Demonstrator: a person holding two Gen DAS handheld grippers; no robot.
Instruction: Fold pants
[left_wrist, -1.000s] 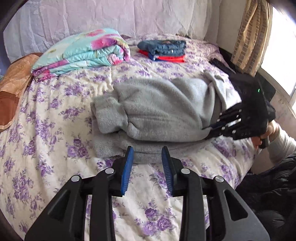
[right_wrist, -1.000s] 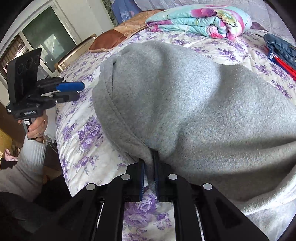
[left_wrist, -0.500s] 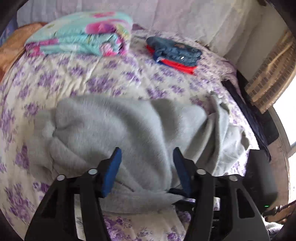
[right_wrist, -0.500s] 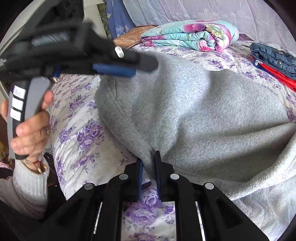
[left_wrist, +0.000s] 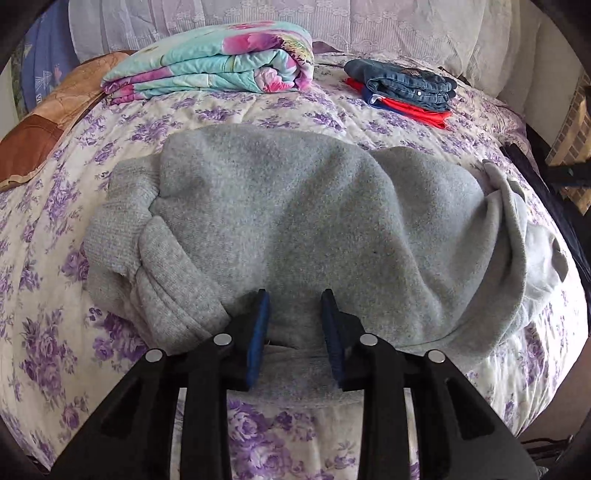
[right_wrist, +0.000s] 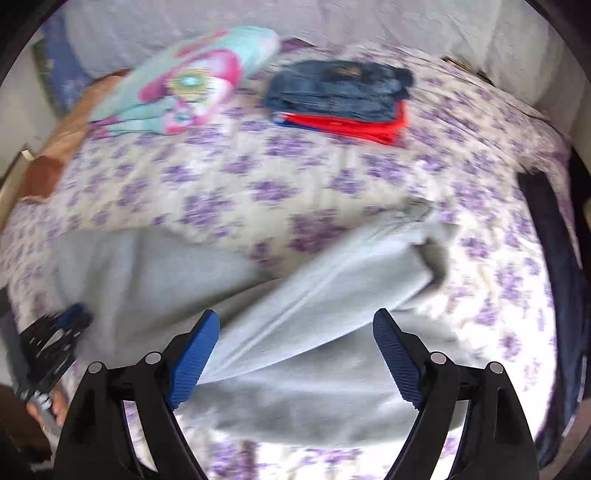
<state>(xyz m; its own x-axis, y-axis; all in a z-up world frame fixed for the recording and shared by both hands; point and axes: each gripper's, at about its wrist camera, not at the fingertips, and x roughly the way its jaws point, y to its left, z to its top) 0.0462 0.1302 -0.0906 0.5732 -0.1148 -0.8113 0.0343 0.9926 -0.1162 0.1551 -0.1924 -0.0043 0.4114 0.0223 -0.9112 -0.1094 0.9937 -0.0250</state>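
Item: grey sweatpants (left_wrist: 303, 229), lying bunched and partly folded across the near half of your bed (left_wrist: 229, 110), on the purple-flowered bedspread (left_wrist: 48, 321). Near hem edge: runs just under your left gripper (left_wrist: 293, 314), whose jaws stand part open, one on each side of a raised fold, the blue pads (left_wrist: 258, 332) beside the cloth but not closed on it. Left end: ribbed cuffs stacked and rumpled. Right end: waistband flap draped close to the bed's right edge. Your right gripper (right_wrist: 295, 332): jaws spread wide, holding nothing, poised over the pale grey cloth (right_wrist: 314, 369); this view is motion-blurred, so contact cannot be told. Open room: bare bedspread (right_wrist: 229, 177) between the sweatpants and the far items, and a strip at the near edge. Far items, well apart: folded floral quilt (left_wrist: 214, 59) at far left, folded jeans (left_wrist: 406, 83) on red clothing (left_wrist: 417, 109) at far right, brown pillow (left_wrist: 44, 125) at the left edge.
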